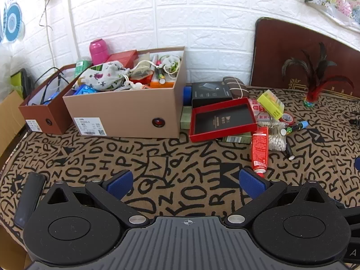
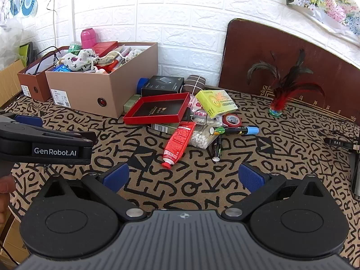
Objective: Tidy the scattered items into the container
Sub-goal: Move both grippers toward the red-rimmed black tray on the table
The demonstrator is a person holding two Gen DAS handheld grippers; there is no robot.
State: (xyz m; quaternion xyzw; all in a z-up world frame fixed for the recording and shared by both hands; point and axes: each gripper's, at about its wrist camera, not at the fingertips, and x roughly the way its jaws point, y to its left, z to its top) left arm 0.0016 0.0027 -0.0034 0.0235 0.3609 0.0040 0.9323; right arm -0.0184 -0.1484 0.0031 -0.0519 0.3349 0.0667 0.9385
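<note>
Tan shoebox (image 1: 126, 110) full | both hand-held grippers (image 1: 185, 182) (image 2: 183, 177) released, empty | right view alone shows left unit (image 2: 45, 144), partly cropped

A letter-patterned tablecloth (image 2: 180, 193) carries two shoeboxes (image 2: 105, 83), scattered clutter (image 2: 180, 141) and a shuttlecock (image 2: 277, 109).

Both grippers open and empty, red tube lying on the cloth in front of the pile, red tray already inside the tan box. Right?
Not quite. The red tray is not in the tan box; it lies outside, to the box's right, tilted on the pile, as the right wrist view shows. The rest holds: left gripper and right gripper are open and empty, and the red tube lies on the cloth.
</note>
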